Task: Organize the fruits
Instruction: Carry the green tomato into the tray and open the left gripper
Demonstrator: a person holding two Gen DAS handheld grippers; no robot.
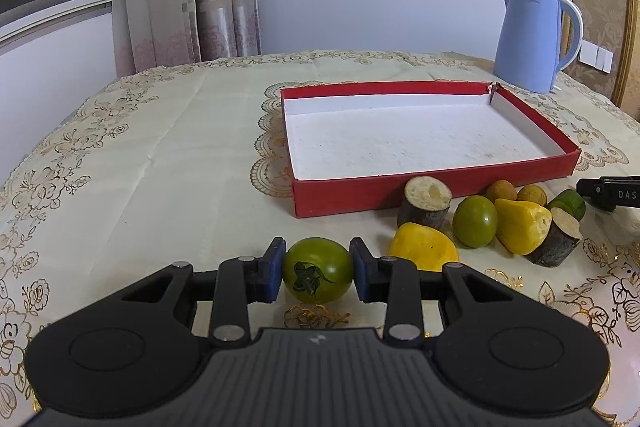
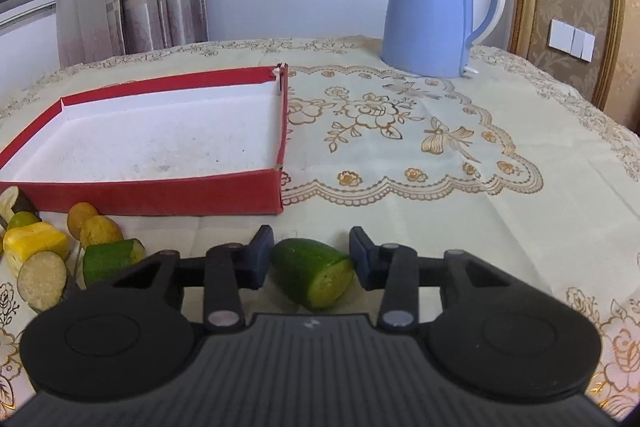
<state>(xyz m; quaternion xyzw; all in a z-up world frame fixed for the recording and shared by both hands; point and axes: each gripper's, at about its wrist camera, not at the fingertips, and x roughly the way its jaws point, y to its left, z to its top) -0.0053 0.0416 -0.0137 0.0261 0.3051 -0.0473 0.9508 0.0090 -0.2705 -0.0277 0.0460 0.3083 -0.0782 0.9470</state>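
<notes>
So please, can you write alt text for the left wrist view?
The left gripper holds a green tomato above a patterned tablecloth. Behind it stand an empty red box, cut fruit pieces and a blue kettle.

Both tools I'm working with look alike. My left claw has a matte black body with a ribbed grey centre panel bearing a small pale logo, and a round black disc with an inset circle on either side. Black linkage bars run forward, pinned with silver rivets, ending in dark blue pads. My right claw matches it: same ribbed panel, discs, silver rivets and blue pads. White lettering shows on its black side.
</notes>
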